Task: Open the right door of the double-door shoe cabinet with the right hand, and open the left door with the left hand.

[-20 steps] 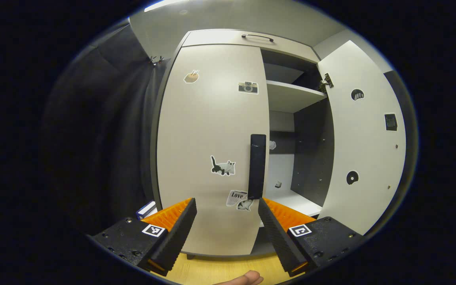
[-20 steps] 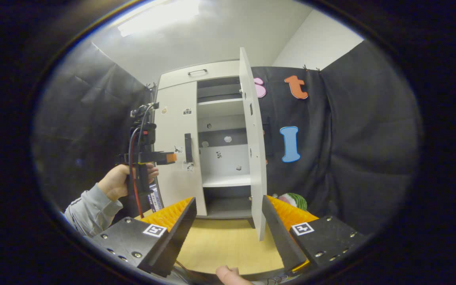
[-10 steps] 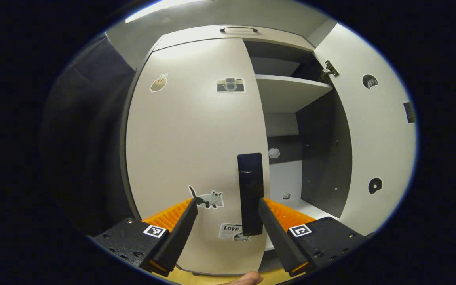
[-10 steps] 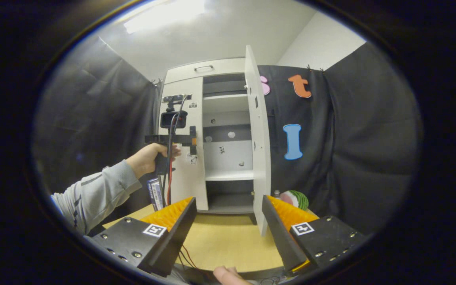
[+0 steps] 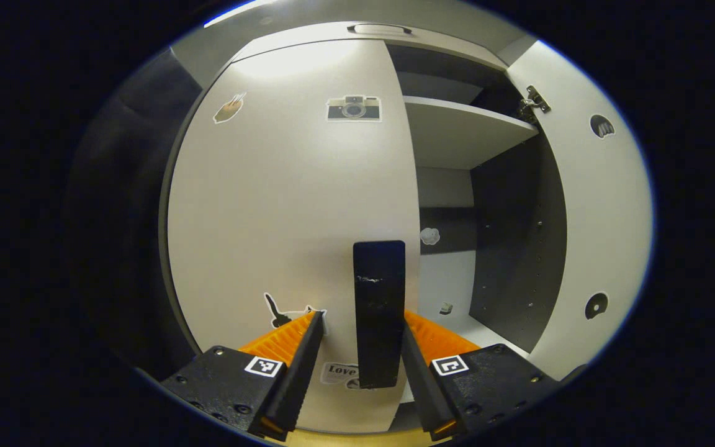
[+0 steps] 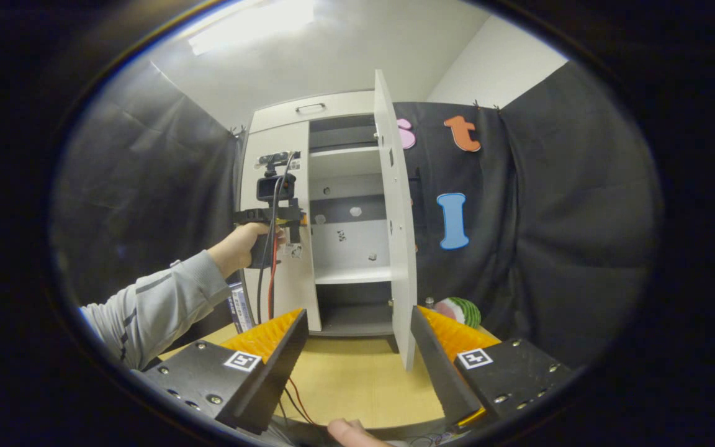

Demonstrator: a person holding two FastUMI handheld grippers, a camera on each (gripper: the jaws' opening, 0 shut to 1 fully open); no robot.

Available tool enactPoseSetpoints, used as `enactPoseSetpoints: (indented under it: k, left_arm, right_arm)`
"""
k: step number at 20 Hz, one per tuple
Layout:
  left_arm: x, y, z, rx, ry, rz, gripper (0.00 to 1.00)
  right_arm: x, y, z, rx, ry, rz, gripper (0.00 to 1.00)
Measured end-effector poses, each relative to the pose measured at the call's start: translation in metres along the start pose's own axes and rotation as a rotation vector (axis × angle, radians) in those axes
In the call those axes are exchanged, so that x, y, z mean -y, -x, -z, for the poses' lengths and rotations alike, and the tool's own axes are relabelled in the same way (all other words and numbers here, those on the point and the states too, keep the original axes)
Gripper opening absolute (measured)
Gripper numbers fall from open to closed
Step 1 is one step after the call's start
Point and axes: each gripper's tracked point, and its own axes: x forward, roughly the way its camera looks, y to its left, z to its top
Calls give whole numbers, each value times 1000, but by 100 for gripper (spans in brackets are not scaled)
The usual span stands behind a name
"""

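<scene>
Left door (image 5: 283,205) closed, flush with the cabinet front, stickers on its face. Over the last second the left gripper (image 5: 357,366) has closed in: the door's dark handle (image 5: 379,310), earlier ahead of the fingertips, now stands between the spread fingers, nearer the right one. Whether either finger touches it I cannot tell; the jaws are apart, nothing pinched. In the right gripper view the left gripper (image 6: 277,214), held in a person's hand (image 6: 249,239) with a grey sleeve behind, sits up against the handle. Reading: approach done, left-door pull not yet begun; next comes a squeeze on the handle, then a draw outward about the left-edge hinges. Handle is a flat bar, long axis vertical, mounted near the door's inner edge, just beside the open bay. Right of it, shelf (image 5: 463,127) and dark interior exposed. Right door (image 6: 395,223) swung fully out, seen near edge-on, long axis upright, free edge toward the camera; that half of the task looks finished. Right gripper (image 6: 357,354) hangs back over the wooden tabletop (image 6: 351,385), well apart from the cabinet, jaws wide, empty.
</scene>
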Motion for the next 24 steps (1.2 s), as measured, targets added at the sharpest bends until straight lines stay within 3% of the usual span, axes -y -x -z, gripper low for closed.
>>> enactPoseSetpoints:
  k: [2, 3, 4, 7, 16, 24]
  left_arm:
    - [9, 2, 0, -2, -33, 11, 57]
    - [8, 1, 3, -13, -51, 0, 41]
    - [8, 2, 1, -10, -41, 1, 33]
    - [9, 1, 3, -31, 2, 21, 23]
    - [3, 34, 3, -63, 13, 81, 20]
    - [-19, 91, 0, -66, -18, 116, 20]
  right_arm:
    - [7, 0, 1, -4, -18, 18, 99]
    - [10, 1, 2, -4, -26, 26, 99]
    - [11, 3, 2, -3, -33, 32, 99]
    - [15, 10, 0, 7, -37, 48, 99]
    - [21, 22, -12, 29, -147, 49, 99]
    - [2, 31, -14, 23, -43, 77, 97]
